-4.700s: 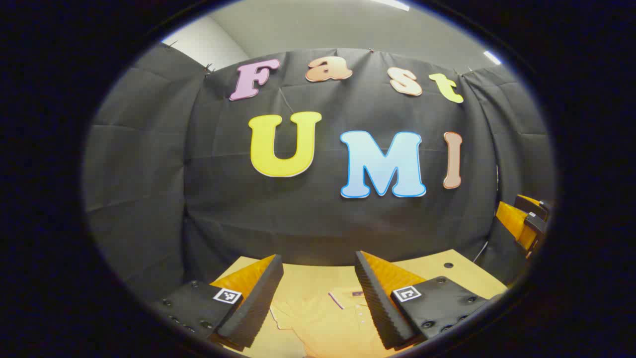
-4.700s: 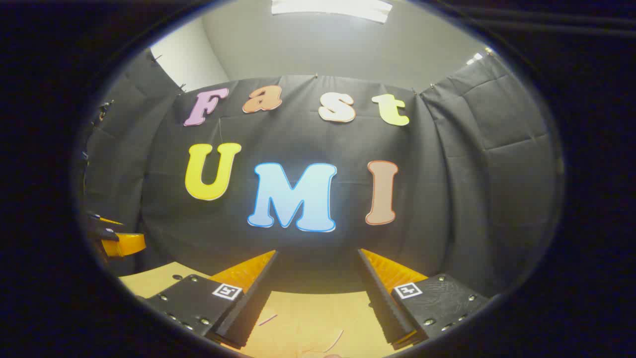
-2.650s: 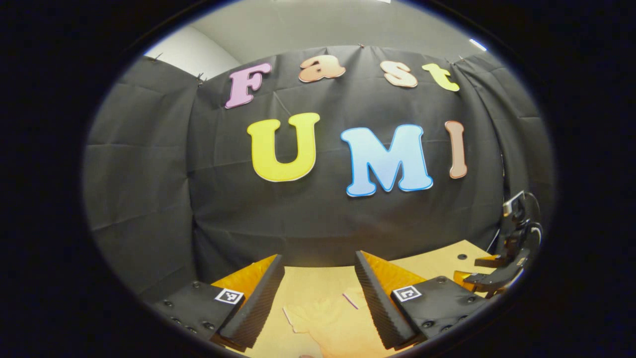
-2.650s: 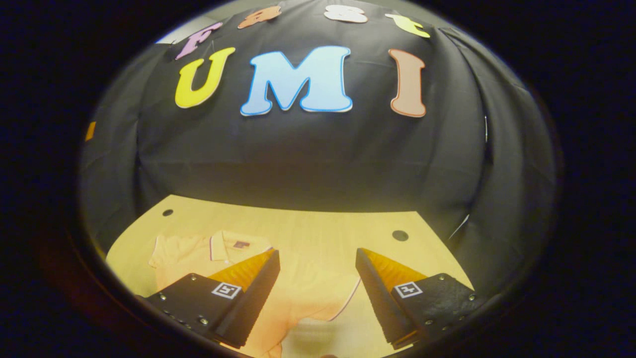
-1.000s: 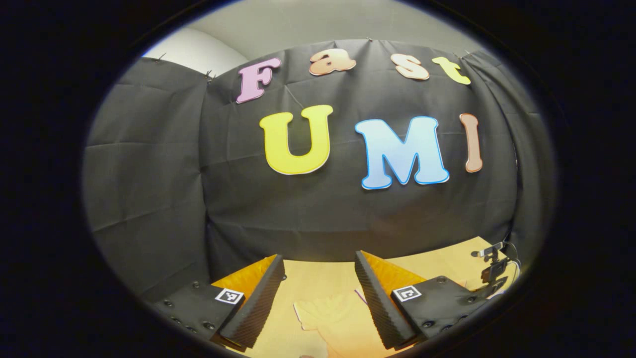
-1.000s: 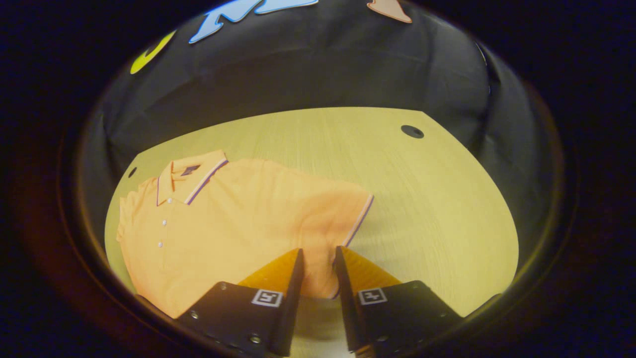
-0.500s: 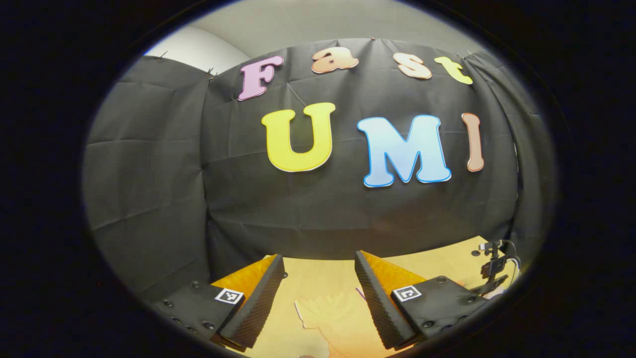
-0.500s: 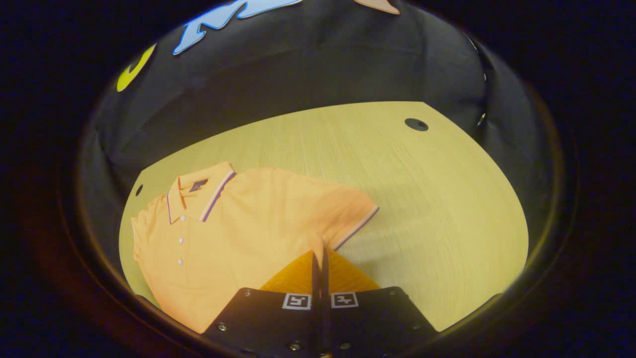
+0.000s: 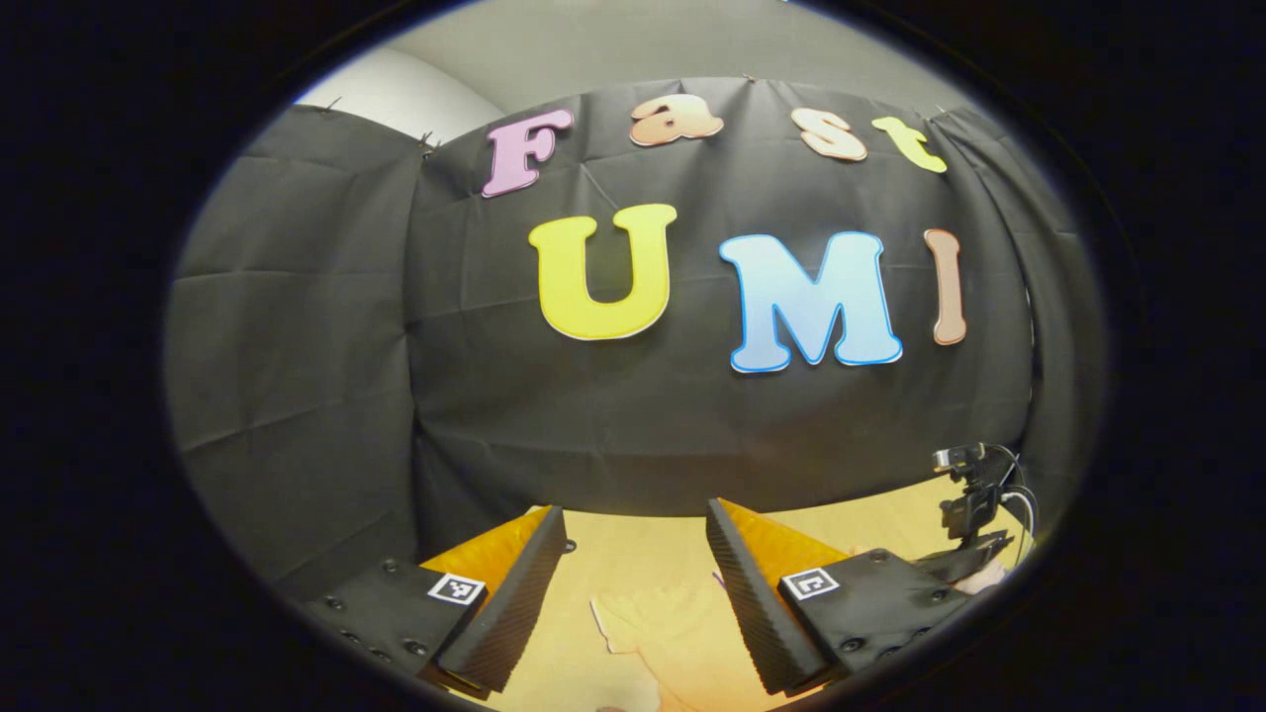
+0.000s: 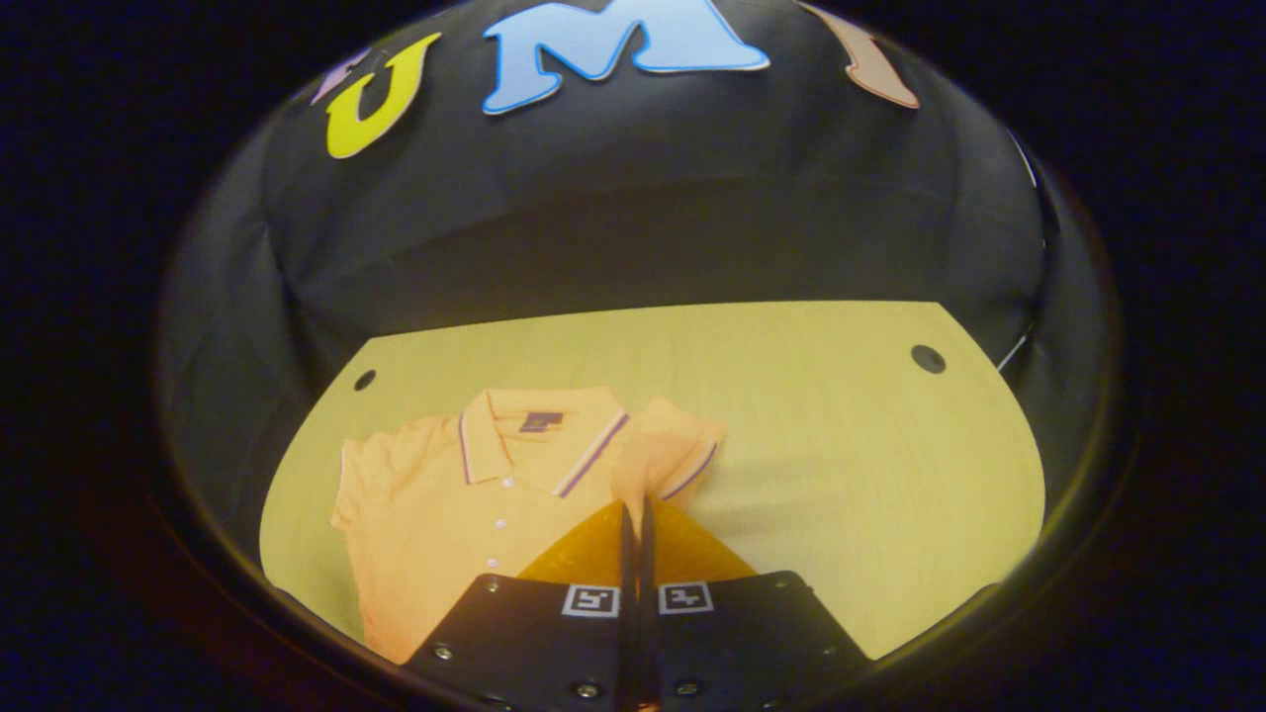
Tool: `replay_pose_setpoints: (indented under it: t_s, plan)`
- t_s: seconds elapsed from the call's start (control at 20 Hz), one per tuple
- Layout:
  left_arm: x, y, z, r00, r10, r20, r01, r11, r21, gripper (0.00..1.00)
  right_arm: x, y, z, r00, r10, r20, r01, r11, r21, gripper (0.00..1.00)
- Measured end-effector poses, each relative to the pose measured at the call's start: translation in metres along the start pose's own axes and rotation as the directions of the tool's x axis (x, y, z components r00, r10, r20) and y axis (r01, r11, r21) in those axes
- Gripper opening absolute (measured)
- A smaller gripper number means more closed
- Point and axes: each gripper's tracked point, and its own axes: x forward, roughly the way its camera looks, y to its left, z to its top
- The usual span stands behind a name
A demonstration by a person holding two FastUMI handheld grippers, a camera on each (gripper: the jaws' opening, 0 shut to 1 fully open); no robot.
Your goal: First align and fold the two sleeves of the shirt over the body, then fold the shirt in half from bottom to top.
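Note:
An orange polo shirt (image 10: 445, 514) lies flat on the wooden table (image 10: 841, 445), collar (image 10: 534, 425) toward the far wall. My right gripper (image 10: 633, 512) is shut on the shirt's right sleeve (image 10: 678, 445), which is raised and drawn in beside the collar. My left gripper (image 9: 635, 514) hovers open above the table's left part, and the shirt's other sleeve (image 9: 673, 633) lies below the gap between its fingers, untouched. Far right in the left gripper view, the right gripper's body (image 9: 974, 524) stands over the table.
The black cloth wall closes off the back and both sides of the table. Two round holes (image 10: 928, 358) (image 10: 365, 379) sit near the table's far corners. Bare tabletop stretches to the right of the shirt.
The right gripper closed on the sleeve's hem, then lifted it and carried it inward toward the collar. The left gripper stayed open and barely shifted.

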Motion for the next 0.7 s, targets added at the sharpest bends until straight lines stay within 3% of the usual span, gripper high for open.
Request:
replay_pose_setpoints:
  t_s: [0.35, 0.6, 0.65, 0.7]
  plan:
    - [-0.005, 0.023, -0.005, 0.999, 0.035, -0.008, -0.035, 0.999, 0.002, 0.93, 0.011, 0.078, -0.025, 0.990, 0.121, -0.066, -0.130, 0.979, -0.157, 0.00]
    - [-0.005, 0.033, -0.012, 0.999, 0.046, -0.023, -0.046, 0.999, 0.001, 0.94, 0.020, 0.085, -0.045, 0.987, 0.108, -0.122, -0.131, 0.972, -0.196, 0.01]
    - [-0.005, 0.035, -0.012, 0.999, 0.047, -0.025, -0.047, 0.999, 0.000, 0.94, 0.020, 0.087, -0.047, 0.983, 0.118, -0.139, -0.143, 0.972, -0.187, 0.02]
    - [-0.003, 0.035, -0.014, 0.999, 0.046, -0.027, -0.047, 0.999, -0.004, 0.94, 0.019, 0.088, -0.051, 0.980, 0.127, -0.155, -0.154, 0.972, -0.178, 0.12]
